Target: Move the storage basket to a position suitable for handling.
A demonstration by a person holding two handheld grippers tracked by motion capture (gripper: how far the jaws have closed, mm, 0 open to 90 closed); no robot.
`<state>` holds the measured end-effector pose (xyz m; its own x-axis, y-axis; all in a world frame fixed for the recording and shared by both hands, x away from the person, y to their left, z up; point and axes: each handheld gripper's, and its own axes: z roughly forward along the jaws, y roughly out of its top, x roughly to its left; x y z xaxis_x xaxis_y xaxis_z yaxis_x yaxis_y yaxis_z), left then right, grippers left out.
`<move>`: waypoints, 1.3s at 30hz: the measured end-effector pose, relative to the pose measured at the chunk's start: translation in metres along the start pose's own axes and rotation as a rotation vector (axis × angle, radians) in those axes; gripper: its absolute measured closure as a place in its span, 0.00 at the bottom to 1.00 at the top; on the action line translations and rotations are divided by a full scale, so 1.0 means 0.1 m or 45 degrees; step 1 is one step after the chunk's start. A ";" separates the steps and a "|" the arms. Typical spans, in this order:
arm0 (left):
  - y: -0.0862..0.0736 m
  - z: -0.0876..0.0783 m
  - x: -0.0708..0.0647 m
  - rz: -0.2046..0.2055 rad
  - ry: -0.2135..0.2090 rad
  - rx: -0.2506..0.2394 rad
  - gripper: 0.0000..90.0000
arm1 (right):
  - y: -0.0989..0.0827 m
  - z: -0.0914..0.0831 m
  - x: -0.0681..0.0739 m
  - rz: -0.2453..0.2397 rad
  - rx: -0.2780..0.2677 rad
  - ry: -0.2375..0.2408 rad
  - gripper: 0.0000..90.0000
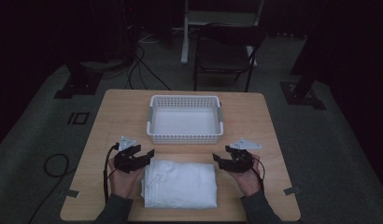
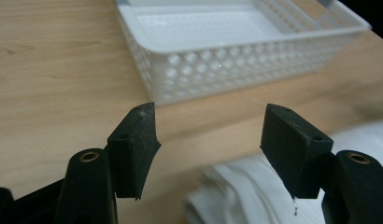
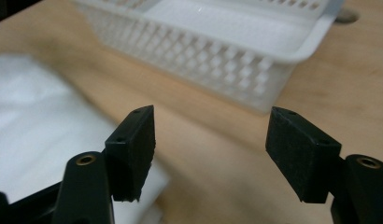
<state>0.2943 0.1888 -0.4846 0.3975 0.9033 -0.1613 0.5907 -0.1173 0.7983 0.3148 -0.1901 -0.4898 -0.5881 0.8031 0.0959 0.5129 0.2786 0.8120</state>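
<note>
Both hand-held grippers flank a folded white cloth [image 1: 179, 184] on a wooden table [image 1: 115, 112]; the left gripper [image 1: 144, 156] sits just beside the cloth's far left corner with its jaws apart and nothing between them; the right gripper [image 1: 221, 161] sits just beside the cloth's far right corner, jaws likewise spread and empty; neither appears to touch the fabric, though the dim high view makes that hard to confirm. Beyond the cloth, near its far edge, stands a white perforated plastic basket [image 1: 185, 137], with nothing inside; no writing or label can be read on it. In the left gripper view the cloth [image 2: 255, 191] lies below the spread pads, the basket [image 2: 227, 70] past them; in the right gripper view the basket [image 3: 217, 60] sits ahead, the cloth [image 3: 35, 116] to the picture's left.
</note>
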 end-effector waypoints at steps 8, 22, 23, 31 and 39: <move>-0.34 -0.12 -0.26 0.089 0.025 0.078 0.38 | -0.29 -0.09 0.27 -0.013 0.045 0.099 0.37; -0.65 -0.15 -0.34 0.085 -0.027 0.153 0.42 | -0.55 0.04 0.50 -0.030 0.226 0.204 0.30; -0.65 -0.13 -0.33 0.079 -0.031 0.157 0.42 | -0.55 0.05 0.51 -0.042 0.228 0.198 0.32; -0.56 0.05 -0.30 0.065 -0.037 0.139 0.44 | -0.52 0.16 0.44 -0.035 0.235 0.157 0.38; -0.35 0.32 -0.30 0.095 -0.028 0.131 0.44 | -0.40 0.26 0.22 -0.008 0.205 0.065 0.38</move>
<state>0.2840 0.1528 -0.5262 0.4577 0.8814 -0.1170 0.6272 -0.2268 0.7451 0.2981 -0.1698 -0.5351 -0.6203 0.7746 0.1234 0.6004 0.3676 0.7103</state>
